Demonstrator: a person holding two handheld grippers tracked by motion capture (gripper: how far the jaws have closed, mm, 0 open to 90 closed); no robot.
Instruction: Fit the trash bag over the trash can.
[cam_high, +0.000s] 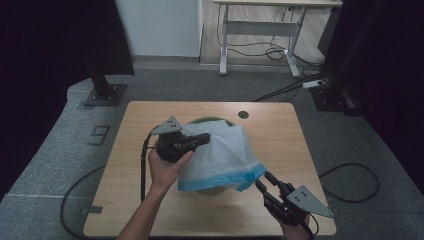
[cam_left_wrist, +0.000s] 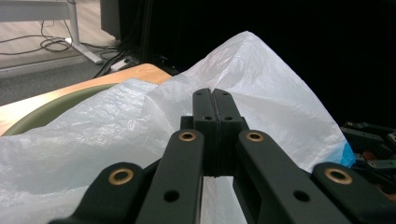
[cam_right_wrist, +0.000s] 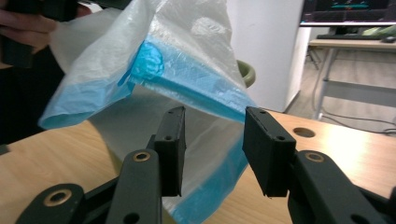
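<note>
A white plastic bag (cam_high: 225, 155) with a blue hem is draped over a round green bin (cam_high: 210, 120) in the middle of the wooden table (cam_high: 280, 130). My left gripper (cam_high: 204, 138) comes in from the left and is shut on a fold of the bag's film near its top. In the left gripper view its jaws (cam_left_wrist: 215, 100) meet flat, with the bag (cam_left_wrist: 261, 79) bulging behind them and the green bin's rim (cam_left_wrist: 60, 105) to the left. My right gripper (cam_high: 264, 181) is at the bag's lower right corner, open. In the right gripper view the blue hem (cam_right_wrist: 187, 79) hangs just beyond its parted jaws (cam_right_wrist: 212, 140).
A round cable hole (cam_high: 243, 114) sits near the table's far edge. Beyond the table a white desk frame (cam_high: 260, 25) has cables on the floor under it. Black stand bases (cam_high: 105, 92) stand at the far left and far right. Cables trail off the table's front.
</note>
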